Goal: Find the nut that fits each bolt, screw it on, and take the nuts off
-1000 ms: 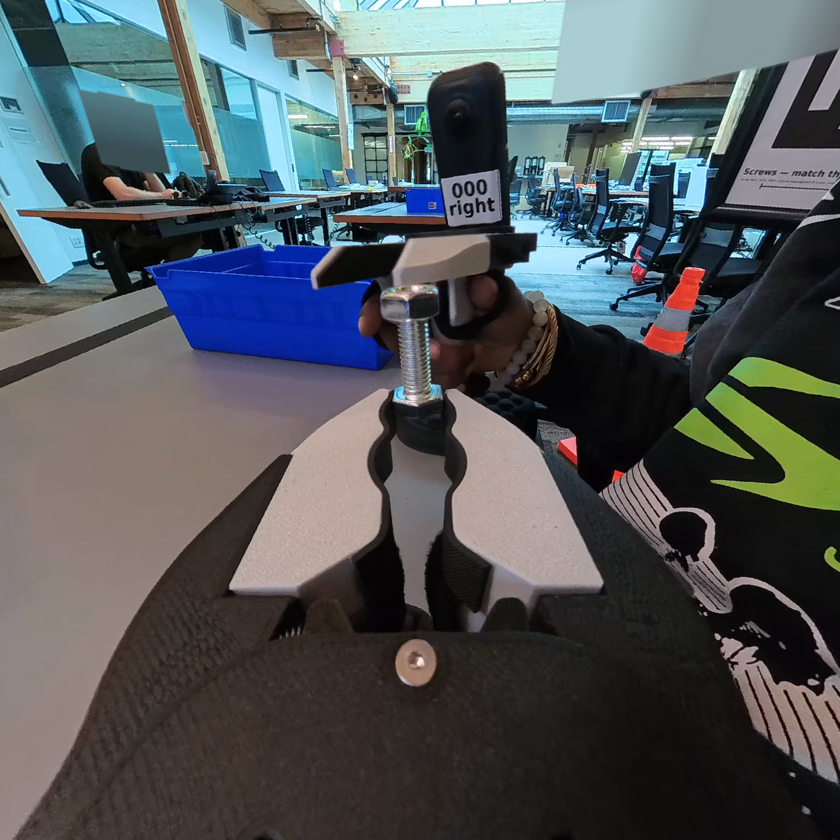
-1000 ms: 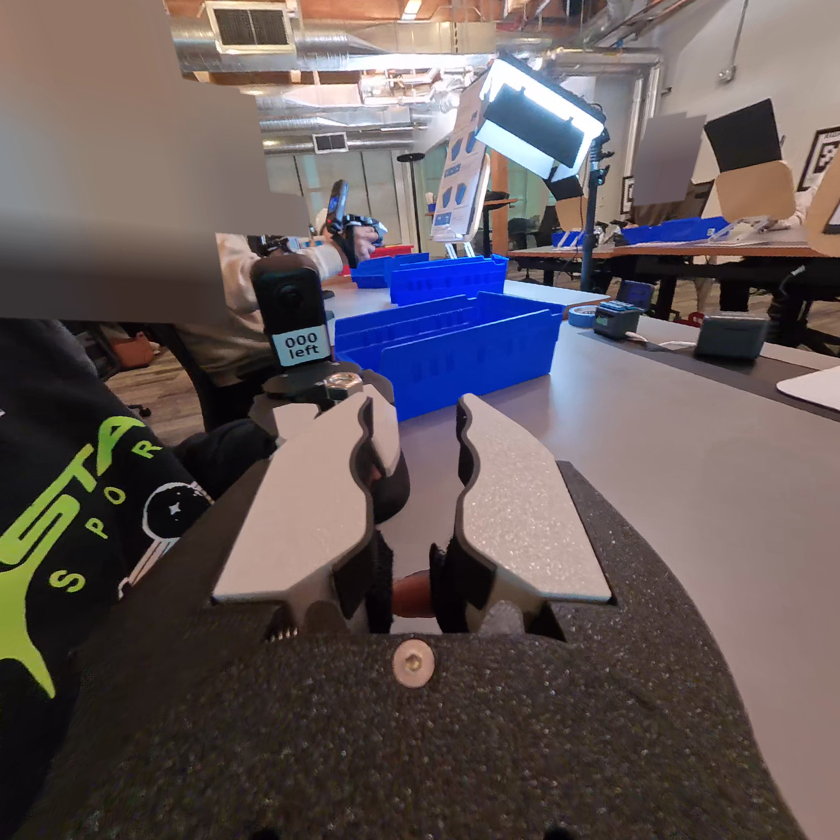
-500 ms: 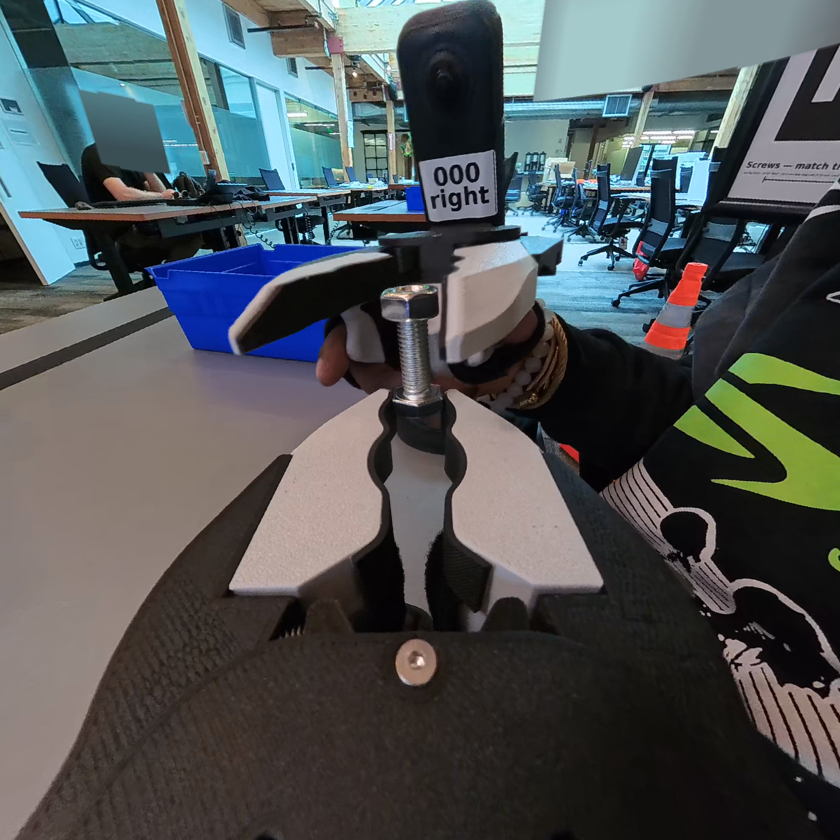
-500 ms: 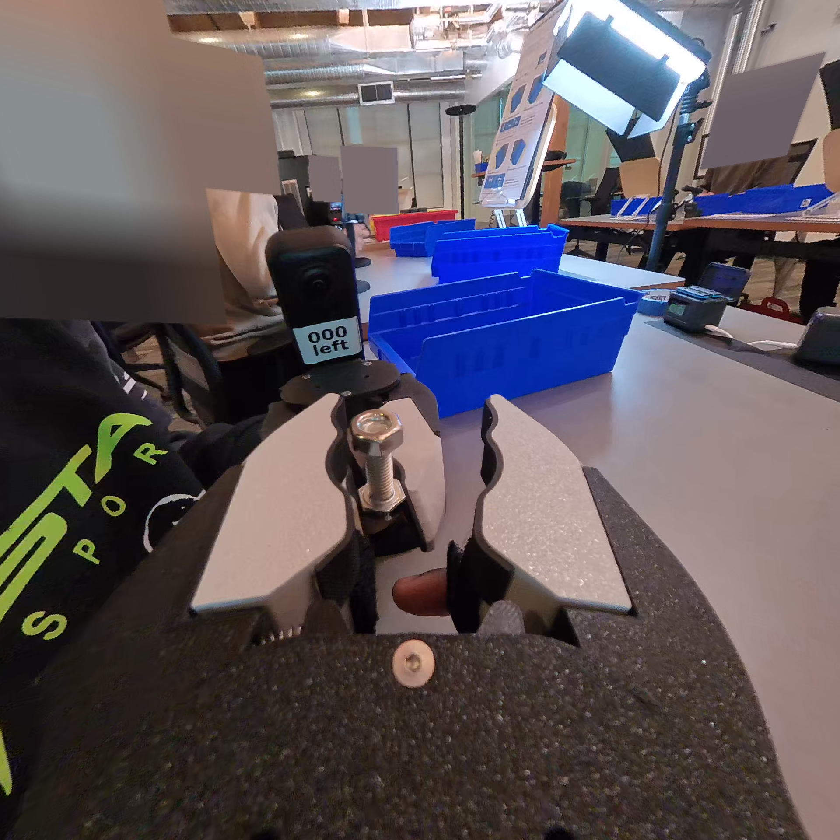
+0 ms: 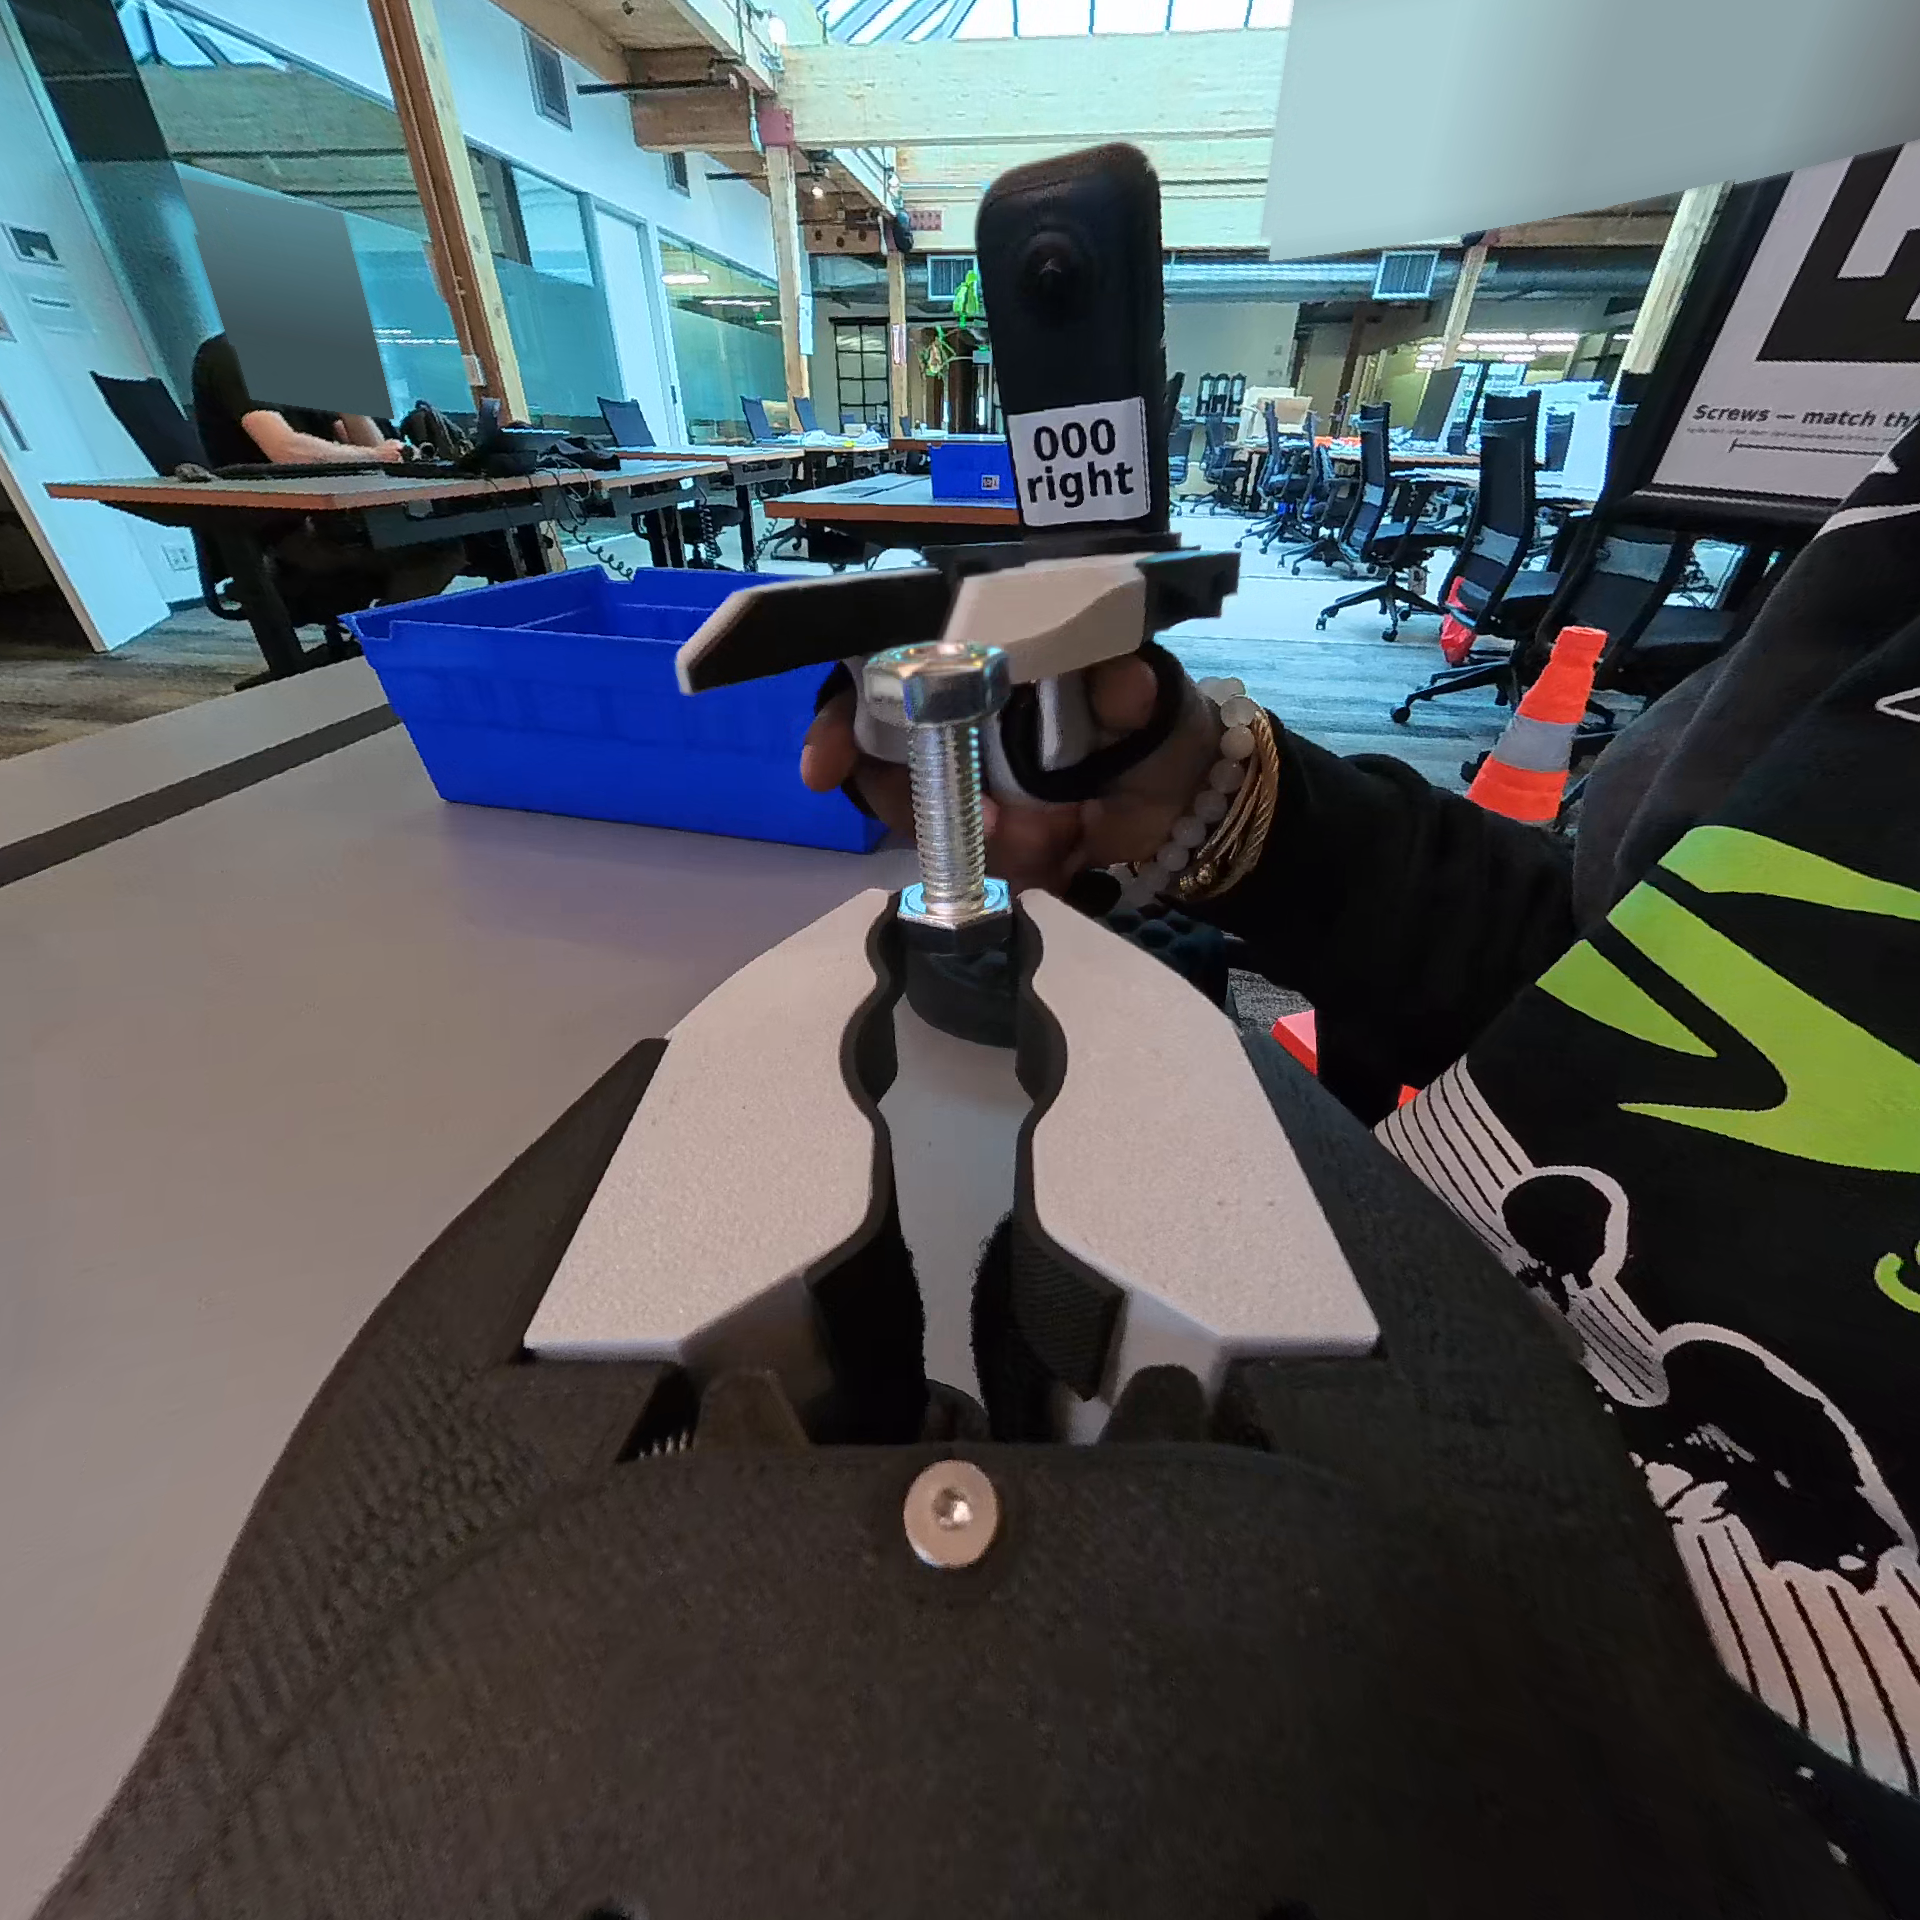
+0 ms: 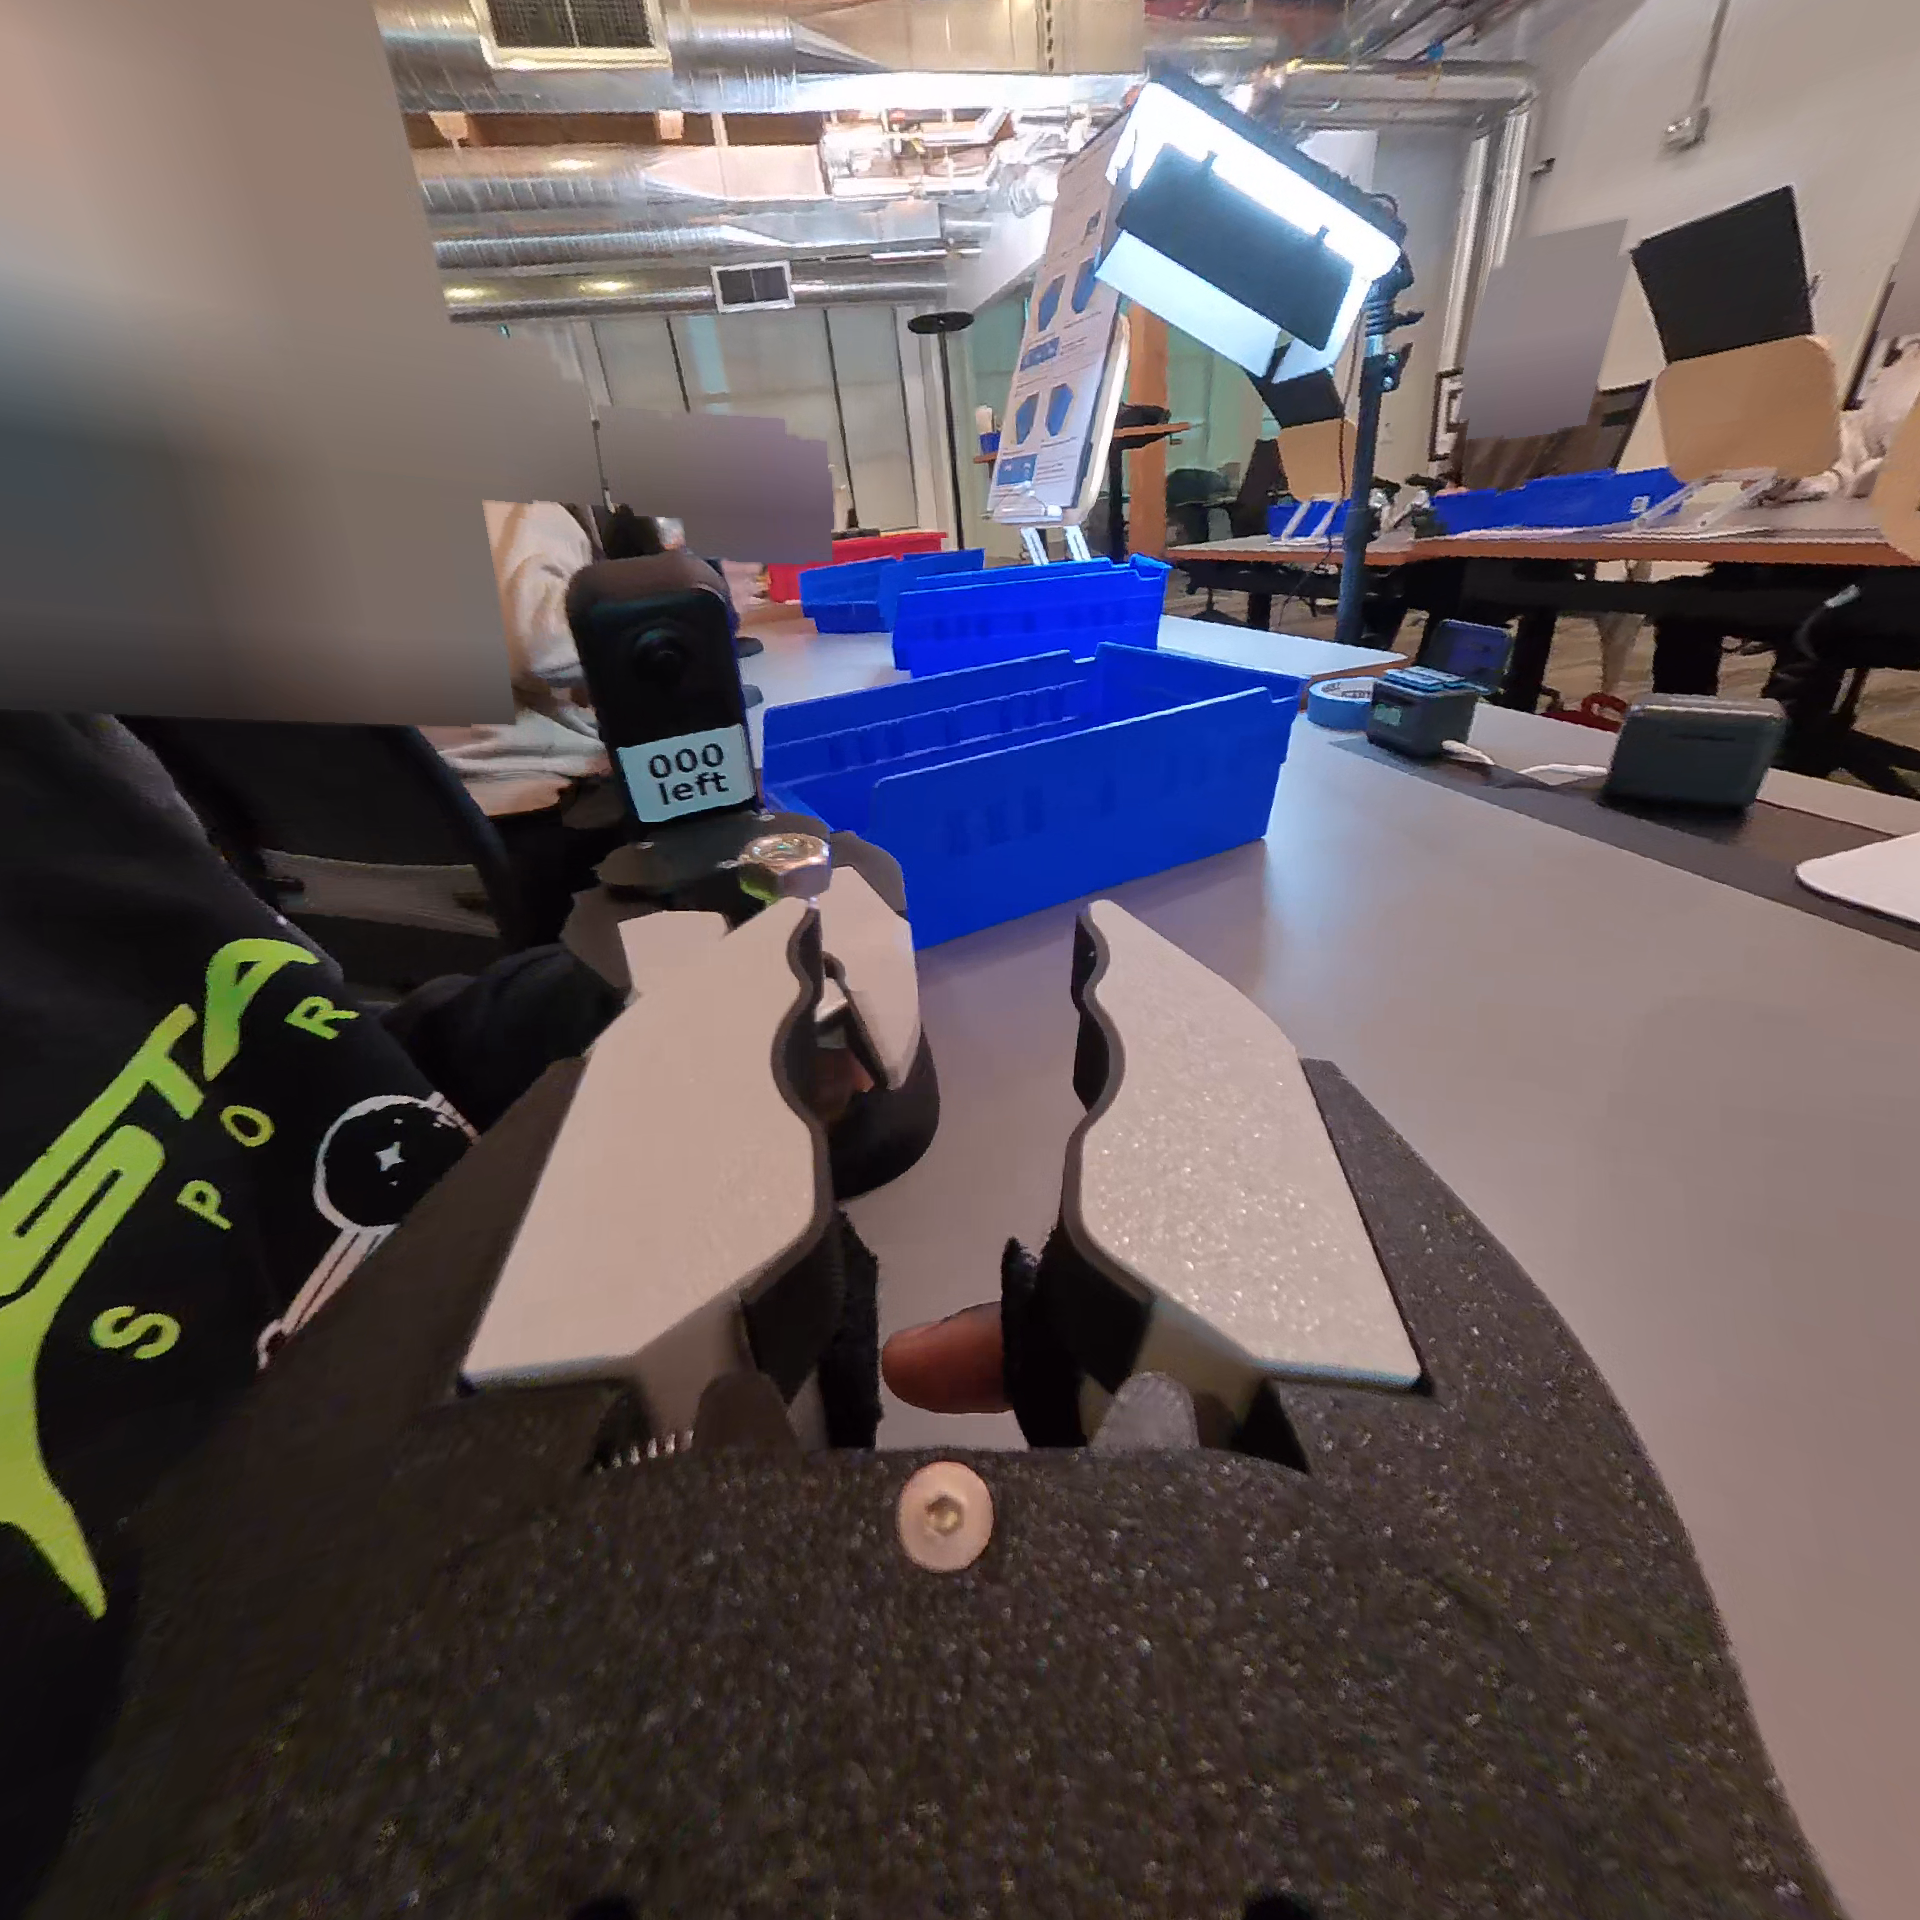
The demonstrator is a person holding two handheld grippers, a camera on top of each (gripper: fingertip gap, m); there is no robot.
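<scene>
Nearest to me, my left gripper (image 5: 954,961) has its jaws pressed together on the nut (image 5: 954,902), holding it at the very tips. The bolt (image 5: 943,774) stands upright out of that nut with its hex head on top, and most of its thread is bare above the nut, so the two are joined only near the bolt's lower end.

Just behind the bolt head, my right gripper (image 5: 831,634) lies flat and sideways with its jaws apart and nothing between them. In its own view the left finger hides most of the bolt; only the hex head peeks over it, so the head sits off to one side of the gap rather than inside it.

I judge this to be the turning step: one hand keeps the nut fixed while the other spins the bolt by its head. Whether I am threading on or backing off I cannot tell. The next move calls for sliding the open jaws around the hex head, closing squarely on its flats, then twisting without tilting the bolt.

Farther off, a blue bin (image 5: 582,717) rests on the grey tabletop (image 5: 312,1039). An orange cone (image 5: 1538,732) stands beyond.
</scene>
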